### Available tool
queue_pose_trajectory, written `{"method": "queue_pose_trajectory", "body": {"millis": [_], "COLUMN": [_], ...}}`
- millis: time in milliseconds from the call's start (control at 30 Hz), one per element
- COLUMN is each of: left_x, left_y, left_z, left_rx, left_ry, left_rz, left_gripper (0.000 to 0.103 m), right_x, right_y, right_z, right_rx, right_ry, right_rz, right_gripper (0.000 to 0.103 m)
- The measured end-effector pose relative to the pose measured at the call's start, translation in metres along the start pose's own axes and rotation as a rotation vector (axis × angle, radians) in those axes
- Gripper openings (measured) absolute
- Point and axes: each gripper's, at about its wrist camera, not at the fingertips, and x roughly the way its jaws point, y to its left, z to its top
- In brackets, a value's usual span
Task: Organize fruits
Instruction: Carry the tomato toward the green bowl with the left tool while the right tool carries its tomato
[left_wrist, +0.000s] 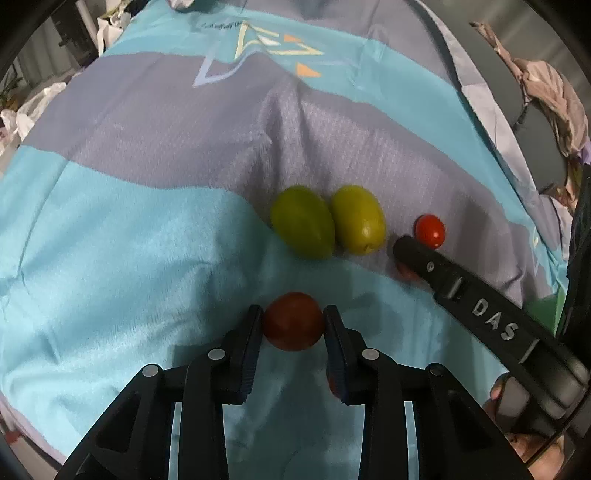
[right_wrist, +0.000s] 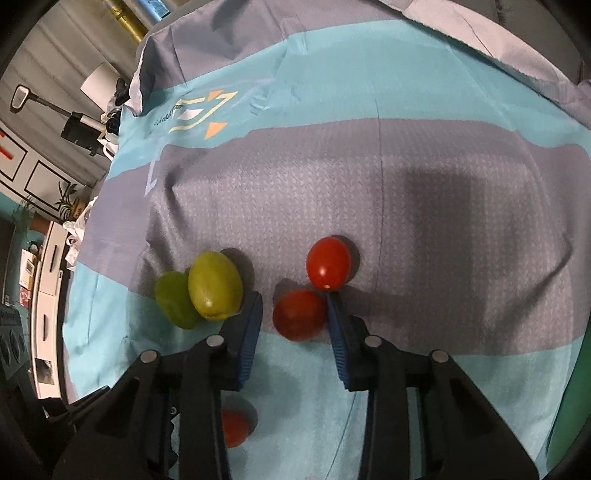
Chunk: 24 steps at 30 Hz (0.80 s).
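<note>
Two green oval fruits (left_wrist: 327, 221) lie side by side on the blue and grey cloth (left_wrist: 147, 221). My left gripper (left_wrist: 293, 317) is shut on a red tomato (left_wrist: 293, 320) just above the cloth. A small bright red tomato (left_wrist: 429, 230) lies to the right of the greens. My right gripper (right_wrist: 294, 308) is open around a dark red tomato (right_wrist: 300, 314), which touches its right finger; a gap shows on the left. The bright red tomato (right_wrist: 328, 263) lies just beyond it. The greens (right_wrist: 207, 288) sit to the left. Another red tomato (right_wrist: 234, 428) shows under the gripper.
The right gripper's black finger (left_wrist: 461, 288) crosses the lower right of the left wrist view. Crumpled clothing (left_wrist: 546, 96) lies at the far right. Cabinets and clutter (right_wrist: 48, 258) stand off the cloth's left edge. A green object (right_wrist: 572, 387) sits at the right edge.
</note>
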Motion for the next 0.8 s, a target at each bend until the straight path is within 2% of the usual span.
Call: {"method": "queue_pose_trajectory", "body": {"millis": [233, 467, 800], "left_x": [-0.001, -0.022, -0.05], "left_y": [-0.005, -0.028, -0.067], "left_z": [0.0, -0.004, -0.023], "left_rx": [0.009, 0.078, 0.212], "left_ry": [-0.025, -0.11, -0.227], "left_rz": [0.01, -0.01, -0.07], "left_gripper": [0.032, 0.032, 0.032], "right_x": [-0.007, -0.042, -0.113], "right_y": [-0.008, -0.021, -0.042], "right_z": [-0.005, -0.025, -0.06], "right_rx": [0.014, 0.021, 0.04], "right_ry": [-0.013, -0.069, -0.236], "right_rz": [0.039, 0.09, 0.106], "right_gripper": [0.029, 0.029, 0.029]}}
